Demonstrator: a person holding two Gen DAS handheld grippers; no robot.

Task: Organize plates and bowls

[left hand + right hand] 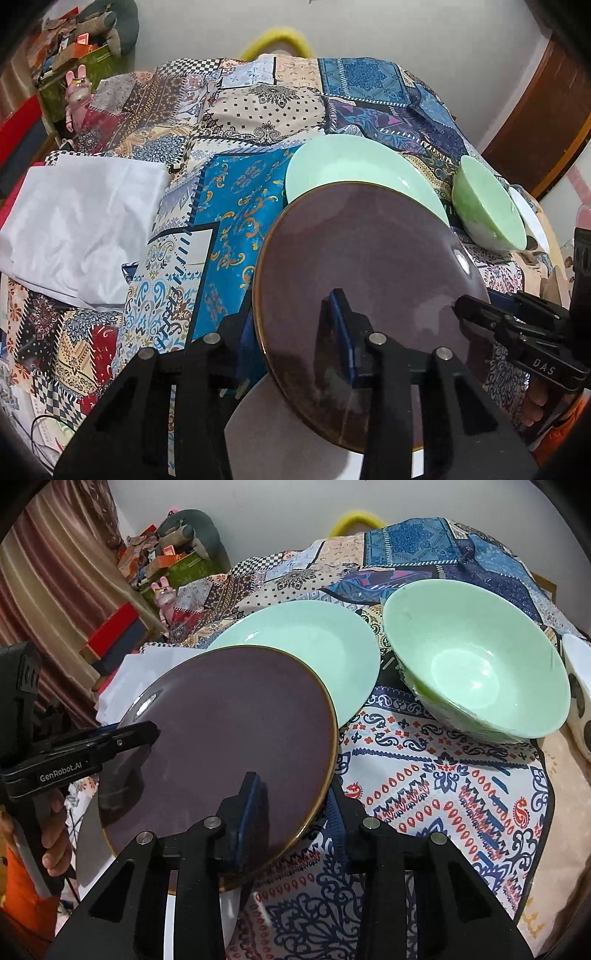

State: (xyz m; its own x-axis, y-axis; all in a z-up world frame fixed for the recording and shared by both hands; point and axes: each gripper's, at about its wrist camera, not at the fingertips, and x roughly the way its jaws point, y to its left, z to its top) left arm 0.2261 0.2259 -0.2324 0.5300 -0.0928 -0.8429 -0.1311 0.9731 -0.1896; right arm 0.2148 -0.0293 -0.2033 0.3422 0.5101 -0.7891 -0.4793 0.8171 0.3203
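Writing: "DAS" is printed on the right gripper as the left wrist view shows it; "GenRobot.AI" is printed on the left gripper as the right wrist view shows it.
Purple plate: tilted, lifted above the patchwork cloth that covers the worktop; its rim sits between the fingers of both grippers, one at each side.
Left fingers: clenched on the near left rim of the purple plate.
Right fingers: clenched on the near right rim of the same plate.
Green plate: flat on the cloth just beyond the purple plate, partly hidden by it.
Green bowl: beyond the right fingers, to their right, tilted.
White dish with dark spots: at the far right edge, mostly cut off.
White plate: under the purple plate, close below the fingers.
Other things: a white folded cloth far left of the left fingers; a pink rabbit toy beyond it.
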